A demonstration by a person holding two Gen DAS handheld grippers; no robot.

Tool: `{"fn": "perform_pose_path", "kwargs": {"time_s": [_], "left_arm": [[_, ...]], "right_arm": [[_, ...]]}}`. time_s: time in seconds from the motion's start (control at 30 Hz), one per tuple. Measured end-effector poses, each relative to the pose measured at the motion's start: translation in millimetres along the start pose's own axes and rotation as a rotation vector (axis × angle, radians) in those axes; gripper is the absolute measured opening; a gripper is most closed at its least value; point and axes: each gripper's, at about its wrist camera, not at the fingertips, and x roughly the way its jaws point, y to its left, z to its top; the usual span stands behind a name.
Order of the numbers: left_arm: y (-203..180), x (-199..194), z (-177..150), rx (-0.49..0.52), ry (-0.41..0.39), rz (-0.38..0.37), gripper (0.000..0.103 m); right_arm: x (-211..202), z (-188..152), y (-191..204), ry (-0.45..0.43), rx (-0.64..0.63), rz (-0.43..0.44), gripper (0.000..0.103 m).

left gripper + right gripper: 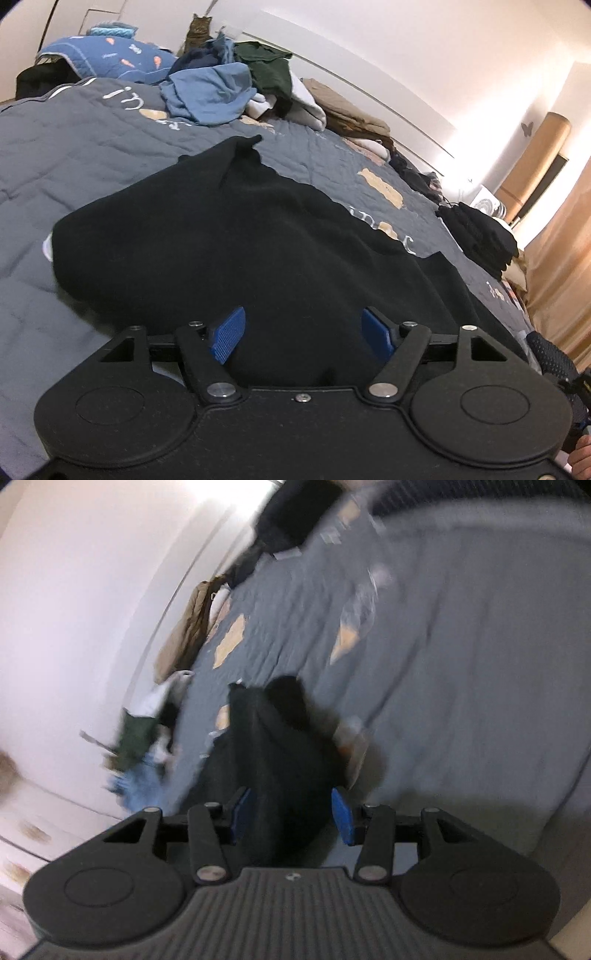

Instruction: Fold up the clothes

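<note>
A black garment [229, 236] lies in a rumpled mound on the grey quilted bedspread [74, 155]. My left gripper [301, 336] is open right over its near edge, the blue pads [227, 338] spread wide with black cloth between them. In the blurred right wrist view, my right gripper [291, 819] has its blue pads [341, 821] set closer together, and a thick bunch of the black garment [273, 746] fills the gap between them. The cloth runs forward from there onto the bedspread [461, 664].
A heap of unfolded clothes [229, 85], blue, green, white and tan, lies at the far side of the bed. A cat [197, 33] sits behind it. A stack of dark folded clothes [476, 232] sits at the right edge. A person's sleeve [550, 358] shows at the lower right.
</note>
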Motion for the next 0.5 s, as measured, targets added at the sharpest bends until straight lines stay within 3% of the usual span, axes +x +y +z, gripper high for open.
{"fn": "perform_pose_path", "kwargs": {"time_s": [0.1,0.27,0.5], "left_arm": [[-8.8,1.7,-5.0,0.033,0.021,-0.041,0.069],[-22.1,3.6,-13.2,0.085,0.07,-0.135,0.069],[-40.6,6.3,-24.7,0.158,0.139,-0.266,0.069]], "right_arm": [[13.5,-6.9,-3.1,0.051,0.063,0.046,0.047],[34.0,-13.4,0.5,0.031,0.102,0.03,0.047],[46.2,-10.6,1.7,-0.045,0.04,-0.134,0.048]]}}
